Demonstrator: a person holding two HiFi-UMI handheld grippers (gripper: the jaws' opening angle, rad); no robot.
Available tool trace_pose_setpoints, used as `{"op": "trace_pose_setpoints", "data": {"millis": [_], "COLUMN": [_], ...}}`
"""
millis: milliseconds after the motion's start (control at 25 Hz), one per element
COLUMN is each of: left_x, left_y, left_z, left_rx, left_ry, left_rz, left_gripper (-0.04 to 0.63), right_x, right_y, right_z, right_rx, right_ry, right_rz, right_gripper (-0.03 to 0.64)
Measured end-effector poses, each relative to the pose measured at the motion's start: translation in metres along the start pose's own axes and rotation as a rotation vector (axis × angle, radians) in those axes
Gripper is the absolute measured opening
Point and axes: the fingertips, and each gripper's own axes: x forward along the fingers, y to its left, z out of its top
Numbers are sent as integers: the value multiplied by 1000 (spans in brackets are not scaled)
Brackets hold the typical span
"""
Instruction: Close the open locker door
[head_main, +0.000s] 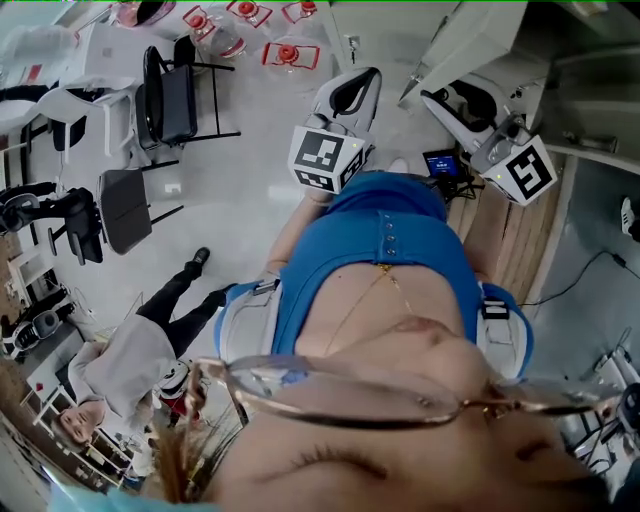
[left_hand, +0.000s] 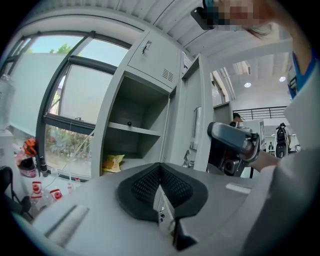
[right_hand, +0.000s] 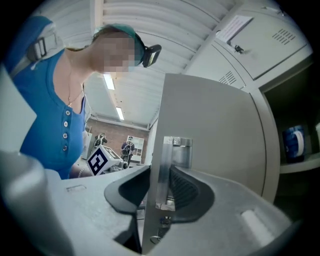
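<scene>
Both jaw pairs are hard to make out in the head view, where the left gripper (head_main: 338, 125) and right gripper (head_main: 495, 135) reach past a blue shirt (head_main: 385, 250). Left gripper view: jaws together, empty; the locker door (left_hand: 192, 120) stands ajar, with a yellow packet (left_hand: 112, 162) inside. Right gripper view: the jaws clamp the door's edge; the paper label (right_hand: 235, 27) is unreadable.

Bright, even light: daylight through the window (left_hand: 70, 95) in the left gripper view, ceiling strip lights (right_hand: 111, 81) in the right gripper view, locker (left_hand: 135, 112) interior shaded. Heavy fisheye bending and black corners on both gripper views. Glasses (head_main: 340, 385) sit soft and out of focus at the head view's bottom edge.
</scene>
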Motion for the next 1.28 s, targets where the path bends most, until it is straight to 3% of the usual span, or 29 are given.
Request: {"op": "trace_pose_setpoints", "data": {"millis": [1280], "left_x": [-18], "left_y": [108], "left_z": [16], "left_rx": [13], "left_ry": [-11], "left_rz": [-6], "left_gripper": [0], "right_x": [128], "right_y": [-39], "right_z": [-14], "right_rx": [4], "right_ry": [59], "right_rz": [-150], "right_gripper": [97]}}
